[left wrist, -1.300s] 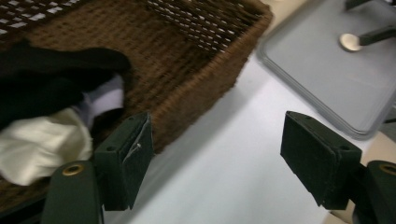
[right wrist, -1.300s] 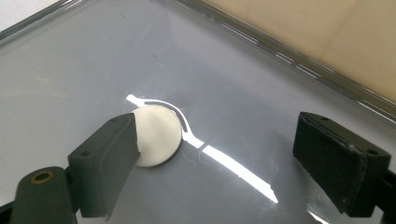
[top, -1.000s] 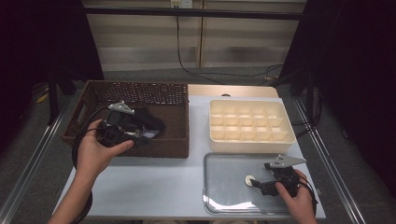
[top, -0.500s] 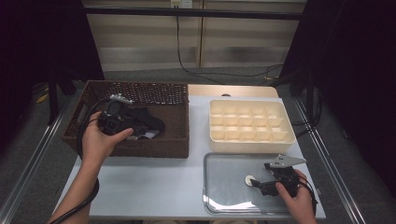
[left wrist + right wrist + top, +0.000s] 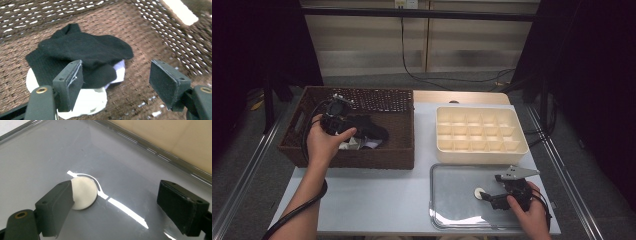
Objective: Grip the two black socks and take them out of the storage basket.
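left tongs (image 5: 117, 82) agape over black socks (image 5: 82, 53) in basket (image 5: 402, 150) | white cloth (image 5: 85, 100) mostly hidden underneath | right tongs (image 5: 122, 205) agape, white disc (image 5: 83, 192) half-covered by one pad

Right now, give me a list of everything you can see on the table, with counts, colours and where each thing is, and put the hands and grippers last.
Wicker basket: one, dark brown, left side of the table.
Black socks: a pile, count unclear, black, inside the basket.
White pieces: count unclear, white, under the socks in the basket.
Compartment box: one, cream, right side, beyond the tray.
Metal tray: one, silver, near right corner.
White disc: one, white, lying on the tray.
Table: one, light grey.
Left gripper: one, black, jaws open, over the socks.
Right gripper: one, black, jaws open, low over the tray beside the disc.
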A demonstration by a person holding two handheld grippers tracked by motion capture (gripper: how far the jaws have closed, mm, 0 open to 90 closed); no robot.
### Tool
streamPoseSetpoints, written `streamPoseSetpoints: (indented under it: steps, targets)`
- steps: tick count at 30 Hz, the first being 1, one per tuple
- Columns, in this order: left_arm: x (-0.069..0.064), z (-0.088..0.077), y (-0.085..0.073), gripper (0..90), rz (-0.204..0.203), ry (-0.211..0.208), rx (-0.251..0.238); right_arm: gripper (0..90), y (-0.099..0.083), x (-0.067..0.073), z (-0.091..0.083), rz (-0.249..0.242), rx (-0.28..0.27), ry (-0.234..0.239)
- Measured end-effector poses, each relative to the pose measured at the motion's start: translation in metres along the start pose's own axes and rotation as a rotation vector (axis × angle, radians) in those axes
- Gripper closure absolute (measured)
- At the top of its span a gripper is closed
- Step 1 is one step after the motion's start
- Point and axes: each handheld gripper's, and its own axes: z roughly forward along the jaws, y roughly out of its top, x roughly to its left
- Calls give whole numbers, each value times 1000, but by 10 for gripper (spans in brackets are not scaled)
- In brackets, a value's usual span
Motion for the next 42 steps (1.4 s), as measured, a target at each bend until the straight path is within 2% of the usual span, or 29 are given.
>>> streamPoseSetpoints:
  steps: [12,16,19,22,26,29,35,37,39,42]
  targets:
    - [18,14,12,316,-80,34,11,130,0,0,0,1,0,-1]
    - [19,21,14,335,-82,68,35,130,0,0,0,0,0,-1]
    - [21,24,14,353,-101,78,26,130,0,0,0,2,-1,-1]
    - [24,28,13,358,-98,79,42,130,0,0,0,1,0,-2]
    - [28,30,11,360,-121,92,37,130,0,0,0,-1,-1,0]
    - [27,30,12,371,-120,81,34,130,0,0,0,-1,0,1]
    - [28,34,12,514,-126,57,74,127,0,0,0,0,-1,1]
    - [28,34,12,621,-120,29,76,127,0,0,0,0,-1,0]
    - [27,35,11,702,-110,26,94,127,0,0,0,1,-1,5]
    - [27,36,9,808,-117,11,112,127,0,0,0,0,0,1]
